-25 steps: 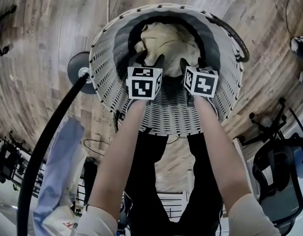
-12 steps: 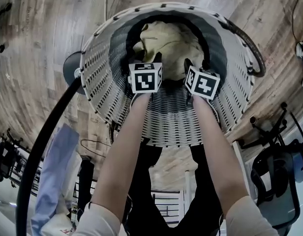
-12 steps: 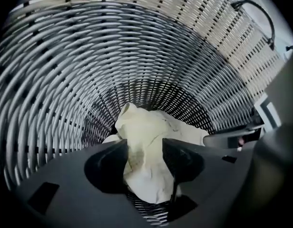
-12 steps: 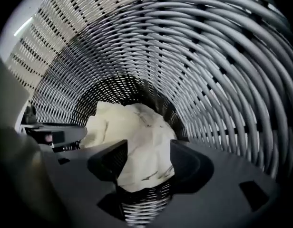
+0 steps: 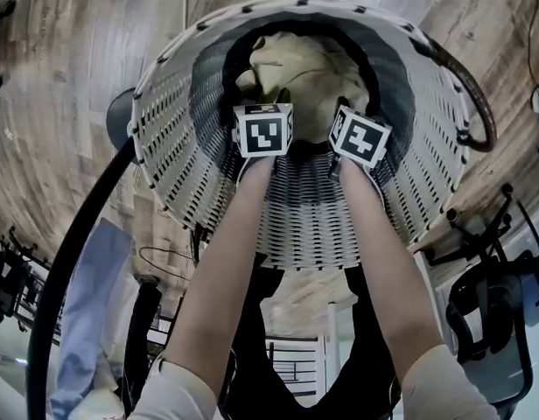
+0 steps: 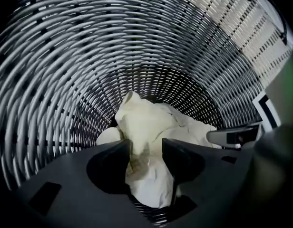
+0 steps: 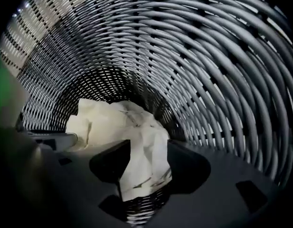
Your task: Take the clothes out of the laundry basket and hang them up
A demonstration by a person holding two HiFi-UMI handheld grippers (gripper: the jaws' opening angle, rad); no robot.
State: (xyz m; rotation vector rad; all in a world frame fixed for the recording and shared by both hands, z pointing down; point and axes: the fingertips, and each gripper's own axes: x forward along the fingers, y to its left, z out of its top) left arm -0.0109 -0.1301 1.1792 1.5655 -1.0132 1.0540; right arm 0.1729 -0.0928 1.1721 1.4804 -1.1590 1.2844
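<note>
Cream crumpled garment (image 5: 304, 64) lies at the bottom of the white woven laundry basket (image 5: 182, 147), straight ahead of both tools. The left gripper (image 6: 146, 146) reaches deep inside with its jaws spread, a fold of the cloth standing in the gap but not visibly pinched. Just beside it, the right gripper (image 7: 149, 148) has its jaws apart, having just been closing slightly, with another fold between them.

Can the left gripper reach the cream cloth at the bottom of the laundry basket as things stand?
Probably yes. The left gripper is inside the laundry basket, its jaws apart, and the cream cloth lies straight ahead of them with nothing in between.
</note>
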